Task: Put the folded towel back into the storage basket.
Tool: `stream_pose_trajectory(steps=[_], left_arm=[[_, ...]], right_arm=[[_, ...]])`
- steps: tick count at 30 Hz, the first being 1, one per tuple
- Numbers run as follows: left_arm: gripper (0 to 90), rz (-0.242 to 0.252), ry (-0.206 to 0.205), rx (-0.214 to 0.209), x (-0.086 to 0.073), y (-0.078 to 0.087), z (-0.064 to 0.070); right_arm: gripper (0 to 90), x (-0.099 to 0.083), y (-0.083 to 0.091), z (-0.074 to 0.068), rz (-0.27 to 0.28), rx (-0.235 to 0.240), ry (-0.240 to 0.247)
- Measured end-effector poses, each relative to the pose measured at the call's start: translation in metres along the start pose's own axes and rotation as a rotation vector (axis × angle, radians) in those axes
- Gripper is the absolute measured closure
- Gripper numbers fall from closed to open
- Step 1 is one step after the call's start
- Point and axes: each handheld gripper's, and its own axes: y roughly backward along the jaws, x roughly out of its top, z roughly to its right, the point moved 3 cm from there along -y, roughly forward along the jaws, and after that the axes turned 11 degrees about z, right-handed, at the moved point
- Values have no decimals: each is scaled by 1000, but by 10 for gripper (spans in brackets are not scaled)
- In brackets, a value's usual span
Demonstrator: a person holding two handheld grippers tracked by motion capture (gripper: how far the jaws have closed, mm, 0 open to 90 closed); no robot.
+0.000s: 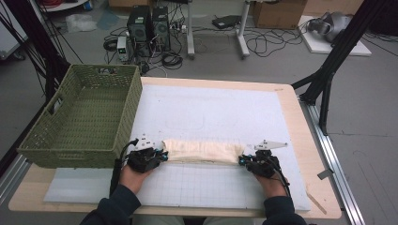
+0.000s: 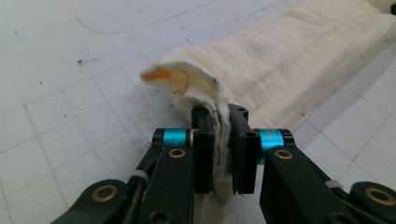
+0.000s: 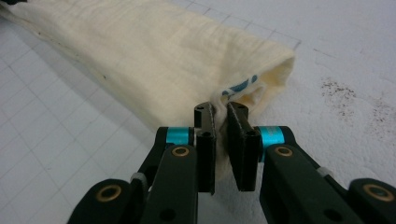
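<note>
At about nine o'clock on the bench stands a green woven basket, near the left claw. This claw sits at seven o'clock and is pinching the left end of a cream cloth; in the left gripper view the fabric is bunched between its jaws, an orange patch showing in the fold at eleven o'clock. The cloth lies folded into a long band across the white gridded mat, stretched between both claws. At five o'clock the right claw is pinching the other end, where a blue mark peeks from the fold.
</note>
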Motion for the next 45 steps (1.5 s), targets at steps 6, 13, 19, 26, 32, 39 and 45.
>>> stream_pose_trajectory(steps=[6,13,19,26,32,39,45], left_arm=[[813,17,3,-4,4,3,-1],[817,45,16,-5,9,7,-1],[818,59,17,-10,14,10,-1],[820,78,28,-14,17,12,-2],[820,97,34,-22,21,15,-1],[820,144,17,-32,32,21,1],[820,198,-11,-41,42,30,3]], right_arm=[[829,2,1,0,11,-5,11],[830,5,4,0,28,-5,2],[830,9,8,0,52,-9,-4],[830,13,12,1,75,-8,-16],[831,16,16,2,95,-6,-22],[830,24,22,4,132,-8,-23],[829,32,28,3,170,-3,-14]])
